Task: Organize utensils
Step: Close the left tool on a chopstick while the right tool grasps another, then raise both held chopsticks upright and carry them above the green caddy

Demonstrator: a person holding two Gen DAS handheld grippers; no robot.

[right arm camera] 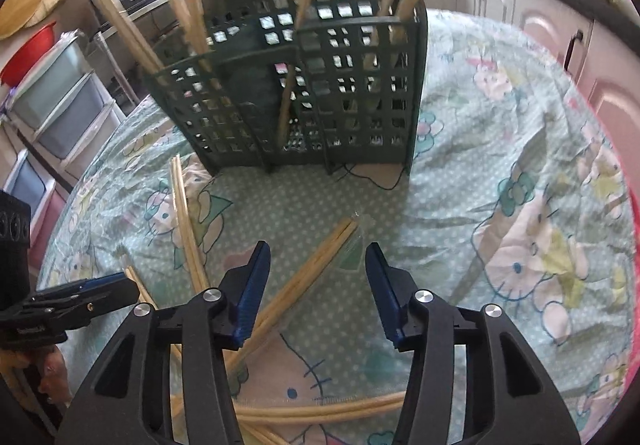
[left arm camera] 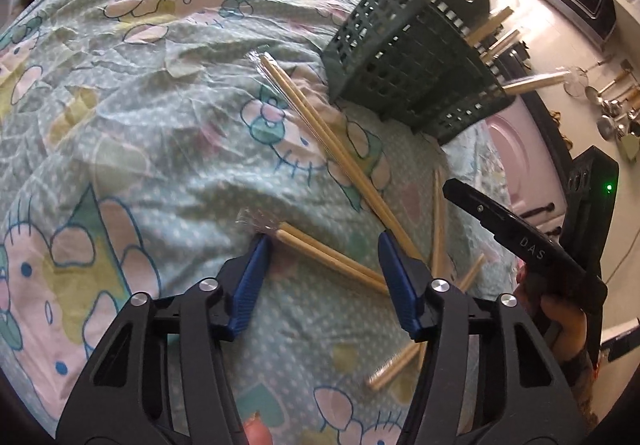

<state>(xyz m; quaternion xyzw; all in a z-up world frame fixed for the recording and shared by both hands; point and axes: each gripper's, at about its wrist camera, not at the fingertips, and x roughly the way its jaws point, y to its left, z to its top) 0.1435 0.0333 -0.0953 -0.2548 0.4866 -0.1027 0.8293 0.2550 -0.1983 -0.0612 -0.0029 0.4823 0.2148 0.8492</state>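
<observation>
A dark green utensil holder [right arm camera: 320,93] with a grid of holes stands on a round table under a cartoon cat tablecloth [left arm camera: 132,117]. Some wrapped chopstick pairs already stick up out of the holder.

More chopsticks lie flat on the cloth in front of the holder. One long pair [left arm camera: 320,125] lies with its far end close to the holder's foot.

The left gripper [left arm camera: 324,245] hangs low over the cloth, farther from the holder. Its blue jaws are about half open. A wrapped chopstick pair [left arm camera: 332,257] lies between them, but the pads do not press on it.

The right gripper [right arm camera: 316,253] is also in front of the holder, with its jaws about half open. Another chopstick pair [right arm camera: 316,257] lies between its jaws, not squeezed.
</observation>
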